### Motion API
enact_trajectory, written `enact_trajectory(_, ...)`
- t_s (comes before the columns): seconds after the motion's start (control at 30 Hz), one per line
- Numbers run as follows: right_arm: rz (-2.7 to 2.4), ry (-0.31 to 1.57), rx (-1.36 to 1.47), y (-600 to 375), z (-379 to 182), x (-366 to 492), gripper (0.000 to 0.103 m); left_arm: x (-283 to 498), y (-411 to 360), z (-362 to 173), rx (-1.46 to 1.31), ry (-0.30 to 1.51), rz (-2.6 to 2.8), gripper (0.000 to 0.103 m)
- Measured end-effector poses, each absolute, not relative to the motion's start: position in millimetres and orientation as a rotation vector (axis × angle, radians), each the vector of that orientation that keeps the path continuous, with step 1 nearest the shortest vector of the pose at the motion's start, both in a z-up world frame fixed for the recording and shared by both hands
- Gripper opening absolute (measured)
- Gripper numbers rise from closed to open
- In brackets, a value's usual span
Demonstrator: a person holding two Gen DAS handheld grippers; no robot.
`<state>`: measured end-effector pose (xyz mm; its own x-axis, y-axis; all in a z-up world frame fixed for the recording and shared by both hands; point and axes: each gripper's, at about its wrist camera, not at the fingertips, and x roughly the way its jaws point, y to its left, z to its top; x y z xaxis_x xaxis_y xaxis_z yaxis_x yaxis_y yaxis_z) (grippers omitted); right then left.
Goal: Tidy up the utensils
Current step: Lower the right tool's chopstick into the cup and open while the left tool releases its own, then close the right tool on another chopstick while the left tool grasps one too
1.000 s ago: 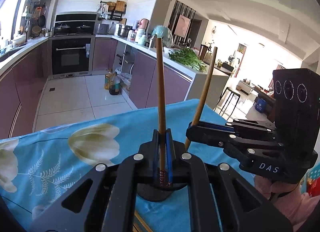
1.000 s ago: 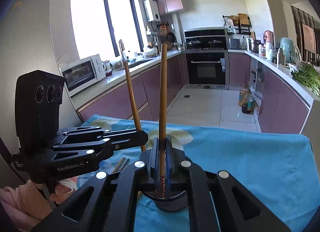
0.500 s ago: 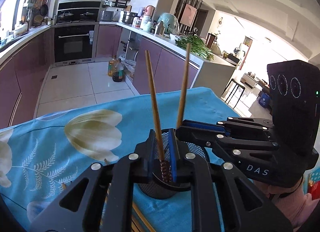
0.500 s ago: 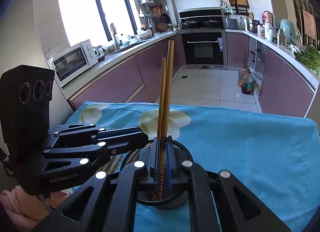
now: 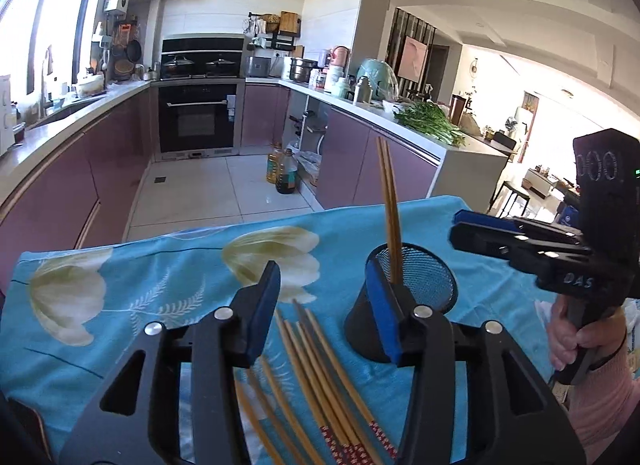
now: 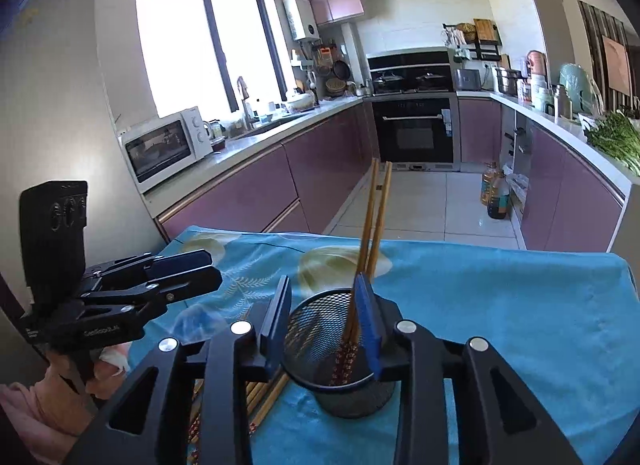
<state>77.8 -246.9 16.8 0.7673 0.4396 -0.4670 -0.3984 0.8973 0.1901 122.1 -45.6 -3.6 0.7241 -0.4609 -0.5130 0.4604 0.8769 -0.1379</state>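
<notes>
1. Presently, we found two wooden chopsticks with red patterned ends [image 6: 370, 233] standing near upright in the black wire-mesh cup [image 5: 420, 277], leaning against its rim on the turquoise flower-printed tablecloth [image 5: 160, 265].
2. We noted the left gripper [image 5: 326, 305] with its jaws opening and nothing between the blue pads; it held no utensil.
3. We noted the right gripper [image 6: 326, 319] likewise with its jaws opening. In its own view the two standing sticks rose just beside the right-hand pad, but we saw no pad pressing on them, so we judged them let go.
4. We recorded the loose bundle of bare wooden chopsticks [image 5: 316, 377] lying flat on the cloth, just beside the cup on its left in the left wrist view.
5. Deciding relation: the bundle lay directly below and ahead of the left gripper, its long axis running roughly along that gripper's pointing line, red ends toward the camera. We judged the left hand the nearer.
6. In the right wrist view, the bundle showed only partly beneath the left-hand finger [image 6: 276, 317].
</notes>
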Motion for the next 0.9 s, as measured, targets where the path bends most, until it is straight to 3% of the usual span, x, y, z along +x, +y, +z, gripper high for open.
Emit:
enact_trajectory(0.17,0.545,0.510,0.031,-229.6,15.4,46.1,0.049,109.3,-17.6,-24.1,0.025,0.615,-0.446,0.053)
enact_trajectory(0.47,0.517,0.743,0.003,-193.9,-58.4,58.4,0.049,106.4,8.5,-87.7,0.050,0.810,-0.395,0.052)
enact_trajectory(0.9,0.435,0.850,-0.030,-171.9,-98.0,69.3,0.039,101.3,-5.8,-115.1,0.080,0.883,-0.399,0.046)
